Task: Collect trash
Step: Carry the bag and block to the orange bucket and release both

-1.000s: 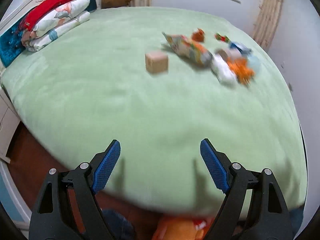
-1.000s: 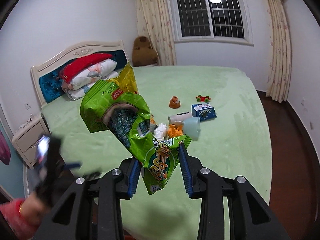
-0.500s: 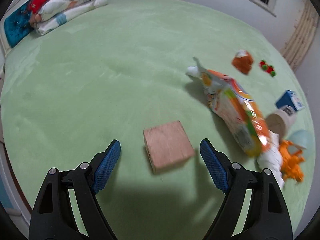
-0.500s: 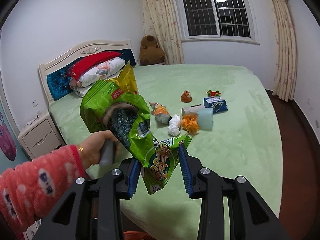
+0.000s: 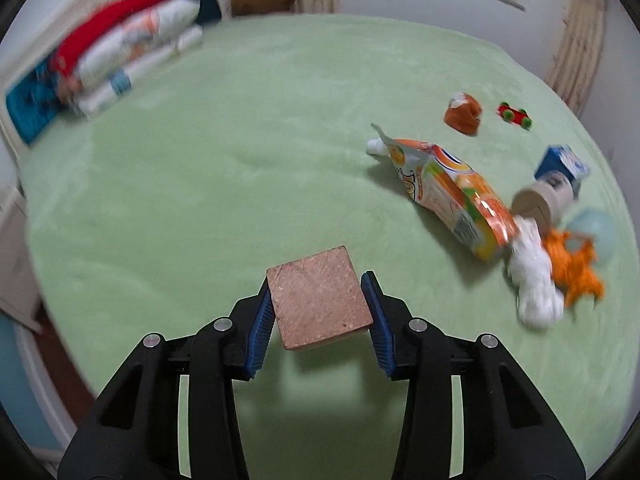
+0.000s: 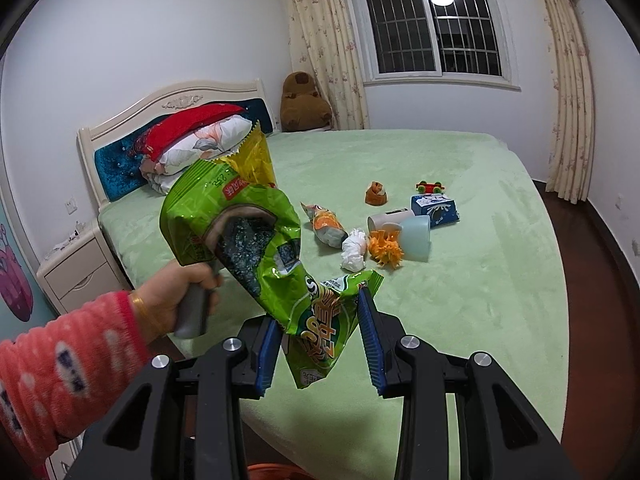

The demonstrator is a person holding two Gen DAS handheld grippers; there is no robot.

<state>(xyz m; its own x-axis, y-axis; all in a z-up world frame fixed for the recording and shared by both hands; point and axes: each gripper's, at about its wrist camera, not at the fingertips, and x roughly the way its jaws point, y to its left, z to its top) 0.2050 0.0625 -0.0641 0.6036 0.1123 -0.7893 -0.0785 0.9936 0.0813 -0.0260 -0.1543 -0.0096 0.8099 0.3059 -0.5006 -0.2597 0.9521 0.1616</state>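
My left gripper (image 5: 320,312) has its jaws just closing around the brown block (image 5: 320,298), which sits squarely between the blue pads, flat faces toward each; the left pad touches, and whether the right one presses I cannot tell. To its right on the bed (image 5: 240,140) lies the orange snack bag (image 5: 452,196), long axis running away rightward. My right gripper (image 6: 320,336) holds the green snack bag (image 6: 256,248) narrowly.

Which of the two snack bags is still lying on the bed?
The orange snack bag, lying on the green bed beside the white crumpled tissue. The green snack bag is off the bed, pinched in the right gripper.
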